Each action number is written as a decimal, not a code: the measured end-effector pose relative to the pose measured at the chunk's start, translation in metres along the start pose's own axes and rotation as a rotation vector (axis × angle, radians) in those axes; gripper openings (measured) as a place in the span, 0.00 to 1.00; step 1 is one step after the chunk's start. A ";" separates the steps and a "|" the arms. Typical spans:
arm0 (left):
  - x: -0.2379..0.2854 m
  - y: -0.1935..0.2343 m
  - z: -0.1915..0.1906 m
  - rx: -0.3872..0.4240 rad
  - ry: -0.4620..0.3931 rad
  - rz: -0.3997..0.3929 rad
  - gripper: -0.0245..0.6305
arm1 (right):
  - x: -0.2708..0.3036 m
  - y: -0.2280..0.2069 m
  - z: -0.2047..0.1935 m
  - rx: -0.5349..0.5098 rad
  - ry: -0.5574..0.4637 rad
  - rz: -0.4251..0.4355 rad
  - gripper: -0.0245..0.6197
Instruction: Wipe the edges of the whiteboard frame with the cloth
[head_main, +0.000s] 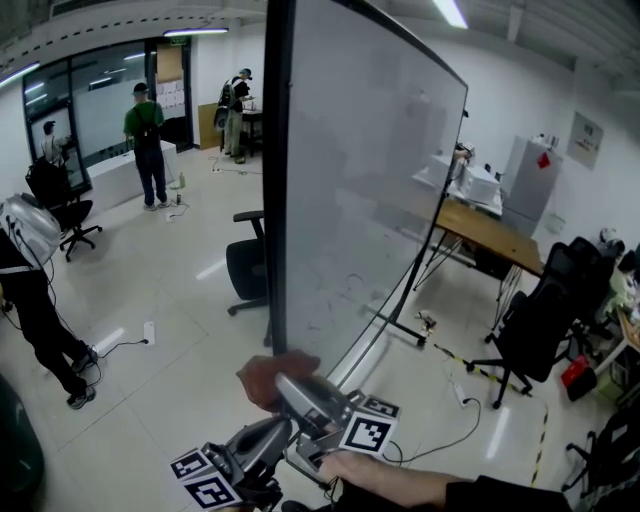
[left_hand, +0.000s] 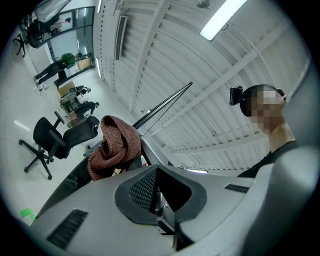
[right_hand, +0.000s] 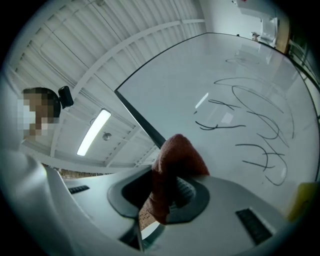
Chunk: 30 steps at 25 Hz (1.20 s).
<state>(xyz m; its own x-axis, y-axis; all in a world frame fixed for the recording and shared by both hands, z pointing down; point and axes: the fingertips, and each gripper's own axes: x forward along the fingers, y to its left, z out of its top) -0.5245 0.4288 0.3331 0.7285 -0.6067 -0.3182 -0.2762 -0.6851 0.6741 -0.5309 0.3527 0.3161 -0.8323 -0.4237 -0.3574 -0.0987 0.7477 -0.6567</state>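
Note:
The whiteboard (head_main: 370, 190) stands almost edge-on before me, its dark frame edge (head_main: 278, 180) running straight up. A reddish-brown knitted cloth (head_main: 262, 378) is pinched in my right gripper (head_main: 290, 388), low down by that frame edge. In the right gripper view the cloth (right_hand: 172, 165) sticks out between the jaws of my right gripper (right_hand: 170, 195), with the frame (right_hand: 140, 117) and the pen-marked board (right_hand: 240, 100) just beyond. My left gripper (head_main: 275, 432) hangs below and left, jaws together on nothing. The left gripper view shows my left gripper (left_hand: 160, 192) with the cloth (left_hand: 117, 145) past its tip.
A black office chair (head_main: 245, 270) stands left of the board and another (head_main: 530, 330) to the right. A wooden table (head_main: 490, 232) sits behind. The board's stand foot (head_main: 400, 328) and cables (head_main: 455, 420) lie on the floor. People (head_main: 148, 140) stand at the far left.

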 end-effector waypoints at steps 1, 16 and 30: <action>0.002 -0.002 0.004 0.009 0.001 -0.002 0.03 | 0.004 0.005 0.005 -0.011 -0.002 0.010 0.16; 0.034 -0.036 0.055 0.138 0.011 -0.059 0.03 | 0.034 0.052 0.052 -0.160 -0.015 0.112 0.16; 0.055 -0.082 0.094 0.275 0.029 -0.113 0.03 | 0.050 0.094 0.091 -0.311 0.014 0.194 0.16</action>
<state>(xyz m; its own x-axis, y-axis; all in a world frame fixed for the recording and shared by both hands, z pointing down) -0.5206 0.4133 0.1973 0.7809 -0.5111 -0.3591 -0.3485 -0.8336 0.4286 -0.5323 0.3552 0.1757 -0.8591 -0.2530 -0.4448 -0.0972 0.9341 -0.3434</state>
